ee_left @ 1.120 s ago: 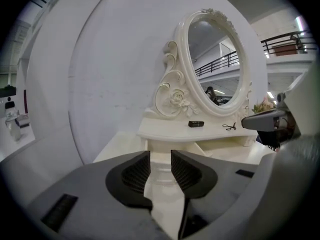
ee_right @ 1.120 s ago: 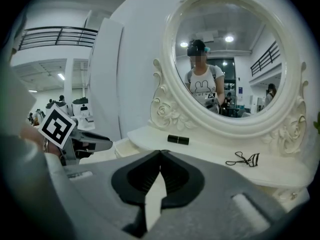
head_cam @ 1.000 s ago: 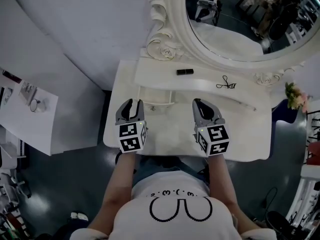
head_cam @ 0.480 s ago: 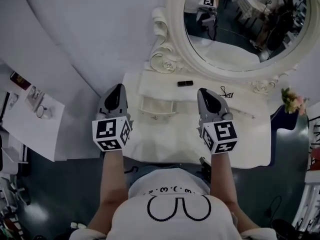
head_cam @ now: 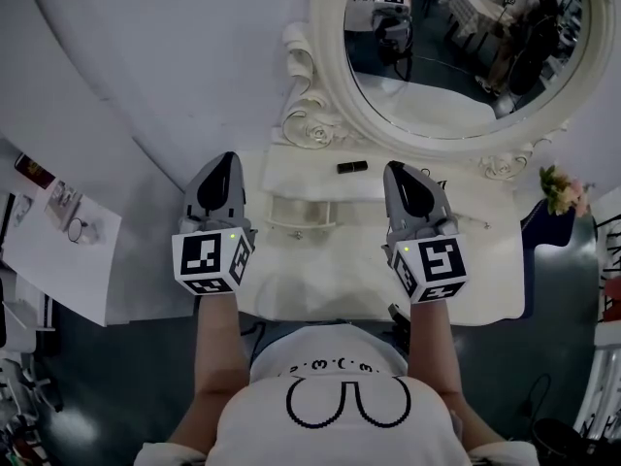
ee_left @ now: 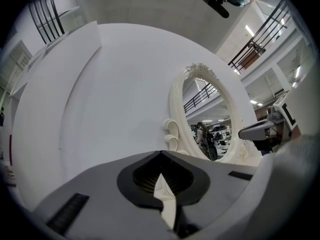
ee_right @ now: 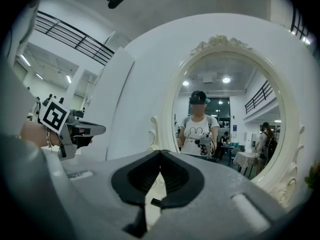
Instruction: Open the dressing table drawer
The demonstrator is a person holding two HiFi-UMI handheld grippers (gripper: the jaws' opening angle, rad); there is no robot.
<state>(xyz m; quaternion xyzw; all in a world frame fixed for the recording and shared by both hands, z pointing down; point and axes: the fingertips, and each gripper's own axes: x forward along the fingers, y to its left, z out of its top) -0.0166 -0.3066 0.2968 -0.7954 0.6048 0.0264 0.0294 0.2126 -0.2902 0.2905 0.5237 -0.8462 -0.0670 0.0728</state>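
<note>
The white dressing table (head_cam: 485, 280) stands below me in the head view. Its small drawer (head_cam: 303, 216), with a knob (head_cam: 299, 233) on its front, sits under the raised shelf, between my two grippers. My left gripper (head_cam: 223, 163) hovers left of the drawer, held level, jaws shut on nothing. My right gripper (head_cam: 398, 170) hovers right of the drawer, also shut and empty. In the left gripper view the left gripper (ee_left: 161, 154) faces the wall and mirror frame (ee_left: 177, 109). The right gripper (ee_right: 160, 152) faces the oval mirror (ee_right: 225, 124).
A small black stick (head_cam: 352, 167) lies on the shelf. An ornate mirror frame (head_cam: 325, 85) rises behind the table. Pink flowers (head_cam: 561, 190) stand at the right. A white side surface with papers (head_cam: 58, 221) is at the left. The curved white wall (head_cam: 175, 56) backs the table.
Both grippers have risen from just over the table top toward the camera. The left jaws, apart a second ago, have closed. The right jaws stayed shut.
</note>
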